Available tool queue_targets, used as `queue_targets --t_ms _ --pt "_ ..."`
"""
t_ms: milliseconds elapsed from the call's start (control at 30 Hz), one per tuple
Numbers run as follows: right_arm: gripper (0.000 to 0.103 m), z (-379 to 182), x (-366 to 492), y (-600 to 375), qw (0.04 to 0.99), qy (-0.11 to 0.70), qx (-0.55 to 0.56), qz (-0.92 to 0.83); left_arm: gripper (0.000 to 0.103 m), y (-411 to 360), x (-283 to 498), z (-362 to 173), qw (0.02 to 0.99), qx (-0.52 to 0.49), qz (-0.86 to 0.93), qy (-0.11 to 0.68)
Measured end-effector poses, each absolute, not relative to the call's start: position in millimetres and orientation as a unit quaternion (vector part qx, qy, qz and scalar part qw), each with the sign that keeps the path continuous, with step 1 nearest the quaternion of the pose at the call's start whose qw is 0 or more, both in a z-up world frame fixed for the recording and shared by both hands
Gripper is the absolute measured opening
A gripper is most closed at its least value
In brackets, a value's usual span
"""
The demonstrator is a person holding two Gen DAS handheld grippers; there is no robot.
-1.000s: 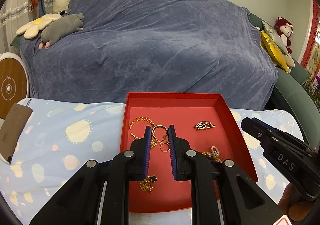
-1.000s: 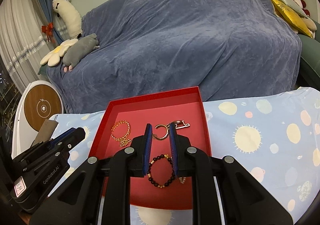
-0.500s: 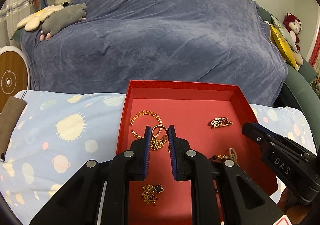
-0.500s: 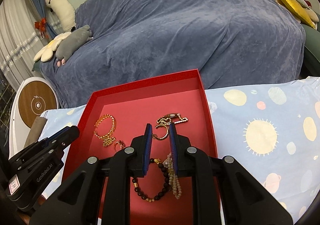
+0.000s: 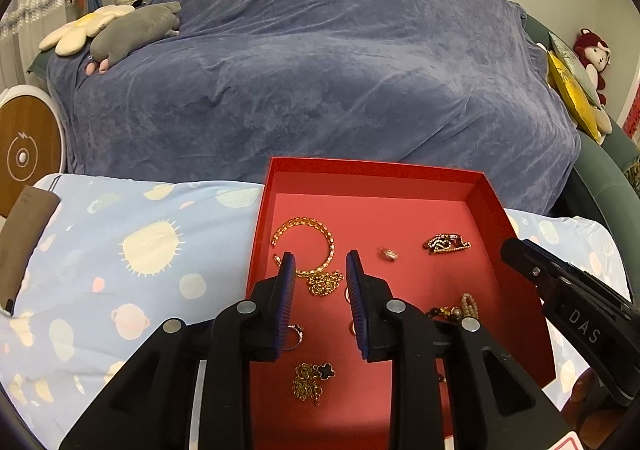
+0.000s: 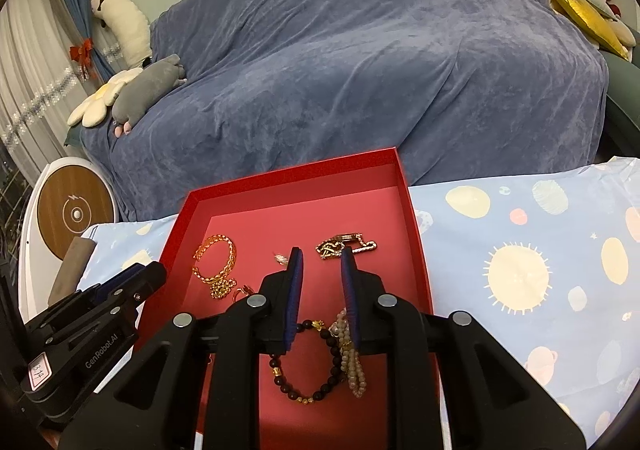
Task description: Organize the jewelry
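A red tray [image 5: 492, 205] [image 6: 416, 234] on the table holds jewelry. A gold chain bracelet [image 5: 316, 236] [image 6: 218, 258] lies at its left, a small earring [image 5: 387, 253] in the middle, a gold clasp piece [image 5: 444, 244] [image 6: 344, 244] at the right. A dark bead bracelet [image 6: 316, 366] and pale bead strand [image 6: 354, 366] lie near the front, with a black clover pendant [image 5: 316, 378] and a ring [image 5: 294, 334]. My left gripper [image 5: 320, 264] is open and empty above the gold chain. My right gripper [image 6: 322, 258] is open and empty above the beads.
The table wears a light blue cloth with suns and planets [image 5: 140, 250] [image 6: 520, 274]. A sofa under a blue blanket [image 5: 320, 69] stands behind, with plush toys [image 5: 132, 29]. A round wood-faced device [image 5: 24, 157] stands at the left, a brown pouch [image 5: 20, 242] on the cloth.
Both grippers' jaws have opened wider. The left gripper let go of a small earring, which now lies in the tray's middle. Both views have drawn back slightly over the tray.
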State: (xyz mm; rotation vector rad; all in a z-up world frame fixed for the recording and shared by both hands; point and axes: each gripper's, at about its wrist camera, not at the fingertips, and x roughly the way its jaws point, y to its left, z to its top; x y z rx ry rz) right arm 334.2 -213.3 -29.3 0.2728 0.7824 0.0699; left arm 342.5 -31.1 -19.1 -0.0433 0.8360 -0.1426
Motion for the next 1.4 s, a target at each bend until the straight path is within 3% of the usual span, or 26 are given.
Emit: queue_targets --t_ms 100,200,267,333,667,867,1033,1133,1200,1400 --pt "0.024 -14 324 -214 0.917 0.374 0.137 0.03 0.024 -27 336 -8 0.912 -0.03 -0.067 0.403" --pt "0.035 3 309 -214 0.921 0.364 0.139 0.026 0.024 -26 324 6 0.914 -0.028 -0.066 0.399" --pt "0.037 14 298 -213 0.922 0.36 0.14 0.026 0.027 -27 313 15 0.917 -0.019 -0.061 0.393" --pt "0.045 22 286 -211 0.923 0.359 0.138 0.024 0.038 -26 300 25 0.921 -0.014 -0.055 0.386" --pt "0.066 45 213 -197 0.929 0.353 0.104 0.029 0.042 -15 229 38 0.927 -0.001 -0.046 0.373" --pt "0.067 36 169 -202 0.924 0.363 0.116 0.02 0.045 -13 186 34 0.925 0.014 -0.054 0.375" --pt "0.076 26 138 -200 0.922 0.358 0.145 0.009 0.079 -10 154 31 0.927 0.016 -0.049 0.371" --pt "0.08 24 123 -193 0.927 0.351 0.132 0.001 0.085 -10 143 32 0.929 0.026 -0.056 0.364" --pt "0.089 25 119 -188 0.933 0.343 0.108 -0.004 0.086 -10 140 32 0.931 0.035 -0.056 0.359" --pt "0.094 29 115 -179 0.943 0.325 0.068 -0.01 0.086 -4 137 32 0.931 0.033 -0.049 0.36"
